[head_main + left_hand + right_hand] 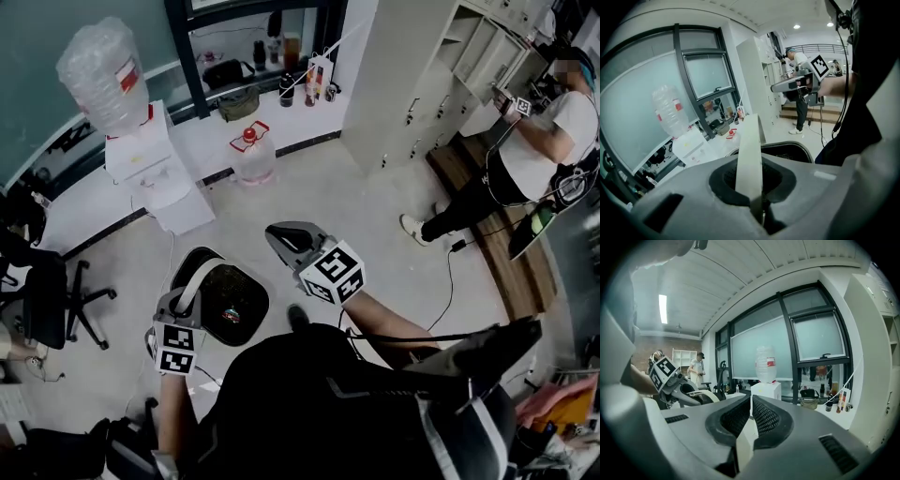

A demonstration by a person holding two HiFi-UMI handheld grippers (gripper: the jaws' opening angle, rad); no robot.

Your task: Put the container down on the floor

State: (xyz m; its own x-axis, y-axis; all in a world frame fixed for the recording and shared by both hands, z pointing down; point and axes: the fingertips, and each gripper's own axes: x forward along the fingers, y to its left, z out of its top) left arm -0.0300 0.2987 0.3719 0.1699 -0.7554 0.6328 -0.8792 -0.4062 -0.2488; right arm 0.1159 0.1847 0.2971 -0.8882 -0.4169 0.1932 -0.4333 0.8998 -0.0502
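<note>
Looking down from the head: clamped tight with the left gripper (pixel 176 305) on the pale handle (pixel 192 279) of the dark round container (pixel 230 302). Hanging there by that handle, over the grey floor (pixel 356 197), just beside a black shoe (pixel 297 317). Cannot tell from here whether touching the floor or not. Out in front with the right gripper (pixel 277 234), squeezed shut, nothing in it.

Only from up here: a water jug (pixel 251 152) with a red cap on the floor, a black office chair (pixel 66 300) at the left, and a big white cabinet (pixel 412 75) with a person (pixel 534 141) beside it.

Looking along the left gripper's jaws: pressed together on the handle (pixel 749 154), a flat pale strip standing up between them. Below, just the dark rim (pixel 787 149) of the container. Off to the right, the right gripper (pixel 780 86) from the side, pointing left, with that person (pixel 799 89) behind it by the steps (pixel 806 112).

Looking along the right gripper's jaws: closed pad to pad, holding nothing. Straight ahead, the white water cooler (pixel 765 389) with its big clear bottle (pixel 765 363), under tall windows (pixel 811 338). At the left, the left gripper (pixel 696 395) from the side with the handle in it. Far behind it, another person (pixel 697 369) near white shelves (pixel 684 355), shown in no other view.
</note>
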